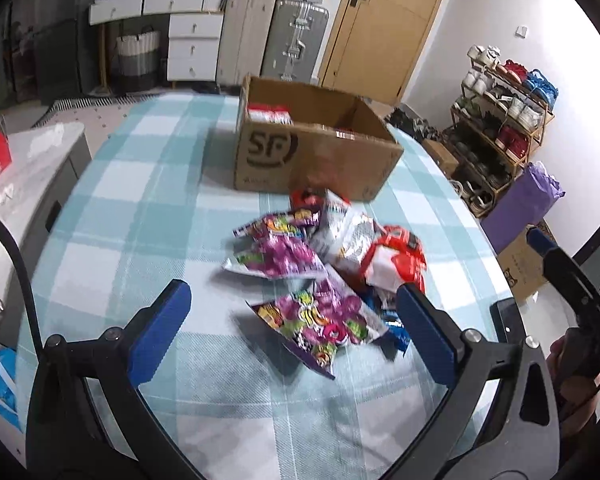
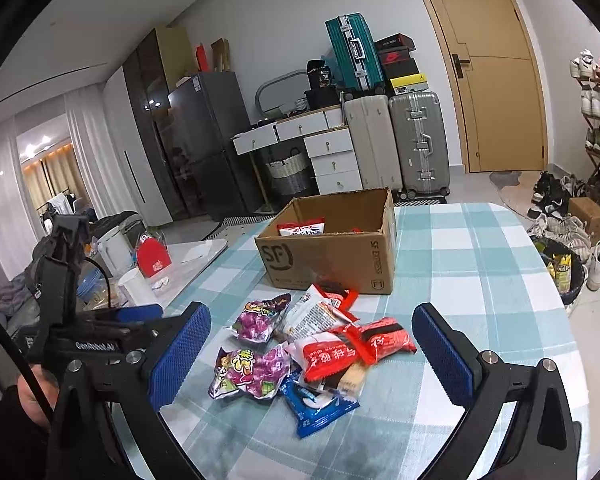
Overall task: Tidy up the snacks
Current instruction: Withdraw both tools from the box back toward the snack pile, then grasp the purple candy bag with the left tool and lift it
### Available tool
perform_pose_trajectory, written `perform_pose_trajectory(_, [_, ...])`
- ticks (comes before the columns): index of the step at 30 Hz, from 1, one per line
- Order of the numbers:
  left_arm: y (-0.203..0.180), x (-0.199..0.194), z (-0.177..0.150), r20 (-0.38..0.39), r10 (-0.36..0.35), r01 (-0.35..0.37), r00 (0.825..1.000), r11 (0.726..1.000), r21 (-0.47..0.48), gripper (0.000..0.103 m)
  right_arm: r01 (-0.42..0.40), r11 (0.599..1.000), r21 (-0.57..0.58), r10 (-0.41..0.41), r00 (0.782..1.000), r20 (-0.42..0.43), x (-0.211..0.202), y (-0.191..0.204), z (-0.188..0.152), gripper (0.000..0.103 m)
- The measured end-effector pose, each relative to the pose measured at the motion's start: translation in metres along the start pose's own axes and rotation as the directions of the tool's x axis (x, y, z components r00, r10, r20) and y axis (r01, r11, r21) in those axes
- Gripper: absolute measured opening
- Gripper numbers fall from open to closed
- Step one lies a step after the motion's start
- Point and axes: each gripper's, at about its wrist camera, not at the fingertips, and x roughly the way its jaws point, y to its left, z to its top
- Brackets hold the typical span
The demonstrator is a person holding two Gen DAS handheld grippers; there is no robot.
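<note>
A pile of snack packets lies on the checked tablecloth in front of an open cardboard box (image 1: 316, 148) (image 2: 332, 248). It holds purple candy bags (image 1: 320, 320) (image 2: 252, 372), a white packet (image 1: 348, 236) (image 2: 312, 312), red packets (image 1: 396, 260) (image 2: 360, 344) and a blue packet (image 2: 316, 404). A red-and-white packet (image 2: 302, 227) lies inside the box. My left gripper (image 1: 292, 300) is open and empty, just short of the nearest purple bag. My right gripper (image 2: 312, 328) is open and empty, with the pile between its fingers in view. The left gripper also shows in the right wrist view (image 2: 140, 312).
The table (image 1: 140, 208) (image 2: 480, 264) has a rounded right edge. A side counter (image 1: 28, 160) with a red bag (image 2: 152, 256) and a white cup (image 2: 138, 286) stands left. Drawers, suitcases (image 2: 416, 144), a door, a shoe rack (image 1: 500, 128) and a bin (image 2: 560, 268) surround it.
</note>
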Motion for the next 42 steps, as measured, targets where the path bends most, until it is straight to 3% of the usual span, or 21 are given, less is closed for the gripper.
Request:
perform_pose_trajectory(11, [0.0,0.048,-0.018,-0.12,-0.025,0.022,0.992,0.999,-0.029,0.102,-0.046,0.998,0.047,0.047,0.998,-0.036,0.006,-0.01,-0.019,0.103])
perform_pose_trajectory(26, [0.007,0.083,-0.024,-0.171,-0.029,0.021,0.985,0.999,-0.049,0.102,-0.075,0.995,0.069,0.081,0.993,-0.091,0.024,-0.014,-0.038,0.103])
perform_pose_trajectory(31, [0.012,0.093,-0.024,-0.2,-0.079,0.06,0.977,0.993,-0.099,0.102,-0.08,0.994,0.073,0.087,0.992,-0.095,0.029,-0.015,-0.041,0.103])
perform_pose_trajectory(40, [0.005,0.107,-0.019,-0.225,-0.105,0.084,0.969,0.991,-0.101,0.08,-0.09,0.992,0.093,0.1,0.989,-0.108,0.033,-0.022,-0.047,0.103])
perform_pose_trajectory(42, [0.001,0.11,-0.018,-0.22,-0.107,0.09,0.97,0.992,-0.082,0.066,-0.095,0.991,0.096,0.105,0.989,-0.108,0.033,-0.022,-0.048,0.103])
